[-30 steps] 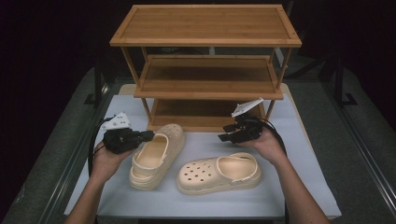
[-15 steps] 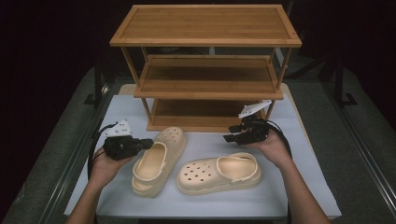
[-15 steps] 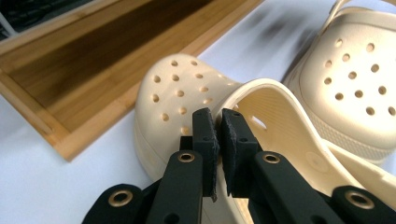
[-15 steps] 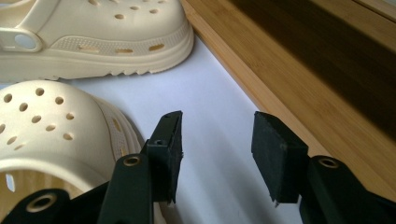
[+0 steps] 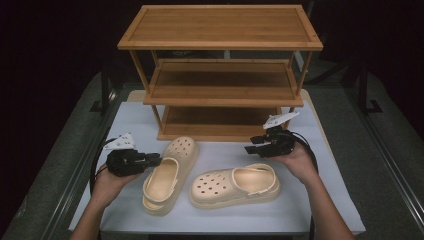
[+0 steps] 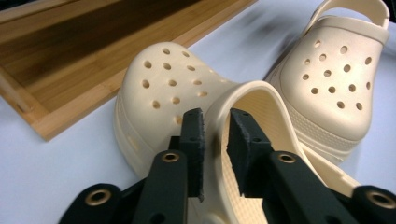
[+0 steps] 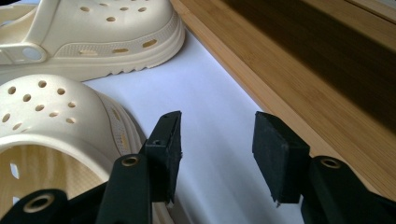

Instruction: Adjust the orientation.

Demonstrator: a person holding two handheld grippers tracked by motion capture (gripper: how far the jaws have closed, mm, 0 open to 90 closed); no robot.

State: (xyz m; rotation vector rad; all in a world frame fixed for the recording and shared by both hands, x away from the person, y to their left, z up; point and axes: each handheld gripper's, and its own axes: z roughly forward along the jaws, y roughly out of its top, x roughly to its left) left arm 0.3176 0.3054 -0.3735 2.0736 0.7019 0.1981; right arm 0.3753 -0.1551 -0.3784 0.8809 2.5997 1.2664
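Cream foam of the left clog [image 6: 196,93] is pinched at its collar rim by the left gripper [image 6: 215,140]; the heel is cut off below the jaws. Beside it on the white table [image 5: 225,150] lies the right clog [image 5: 235,186]. The right gripper [image 7: 217,140], jaws apart, has been drawn back slightly toward the wooden rack [image 5: 220,75].

A white table [image 5: 325,200] carries a wooden shelf rack [image 5: 220,95] and two cream clogs [image 5: 235,185].
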